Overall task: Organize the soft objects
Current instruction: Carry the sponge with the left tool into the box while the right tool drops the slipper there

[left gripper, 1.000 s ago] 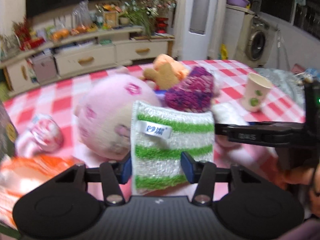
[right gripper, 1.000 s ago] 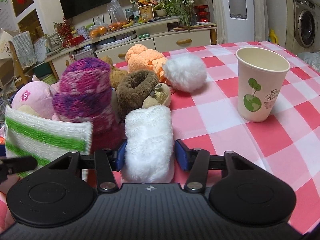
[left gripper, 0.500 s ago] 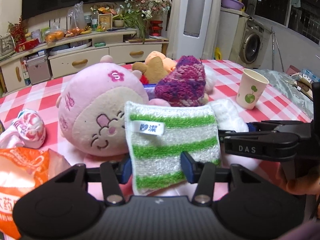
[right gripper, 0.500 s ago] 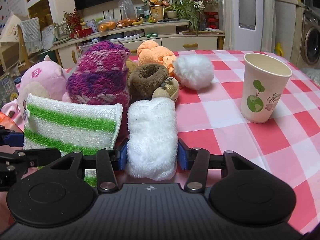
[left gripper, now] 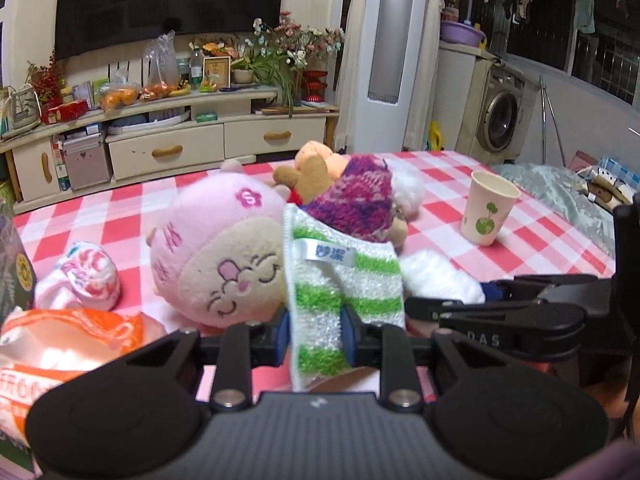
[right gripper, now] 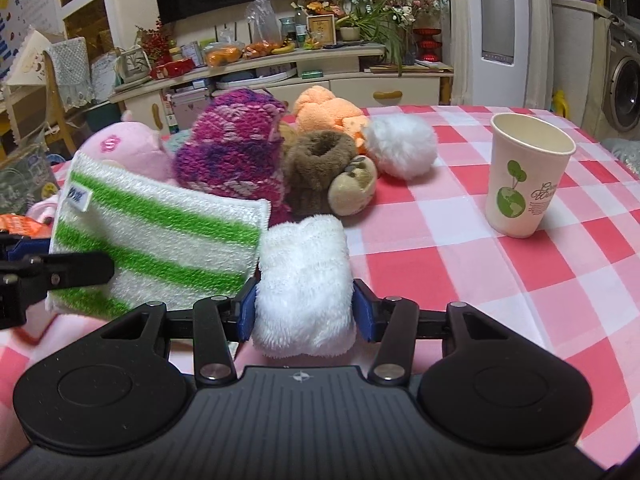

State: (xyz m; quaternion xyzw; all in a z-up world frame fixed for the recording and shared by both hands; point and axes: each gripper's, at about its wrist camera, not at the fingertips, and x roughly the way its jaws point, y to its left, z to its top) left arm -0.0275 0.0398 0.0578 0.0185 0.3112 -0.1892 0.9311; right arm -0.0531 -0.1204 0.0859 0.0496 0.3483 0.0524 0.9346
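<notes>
My left gripper (left gripper: 314, 334) is shut on a green-and-white striped cloth (left gripper: 340, 280), held upright beside a pink plush head (left gripper: 212, 248). The cloth also shows in the right wrist view (right gripper: 156, 240). My right gripper (right gripper: 304, 312) is shut on a white fluffy roll (right gripper: 304, 280), just right of the cloth; the roll shows in the left wrist view (left gripper: 440, 280). Behind them lie a purple knitted hat (right gripper: 236, 156), a brown plush slipper (right gripper: 320, 172), an orange plush (right gripper: 332, 112) and a white pompom (right gripper: 400, 144).
A paper cup (right gripper: 524, 176) stands on the red-checked tablecloth (right gripper: 480, 260) to the right. An orange snack bag (left gripper: 60, 344) and a pink-and-white sock bundle (left gripper: 88, 276) lie at the left. A dark box (left gripper: 12, 272) is at the far left edge.
Both grippers have moved forward and a little up with their loads. The striped cloth now tilts and sits closer to the white roll and the purple hat.
</notes>
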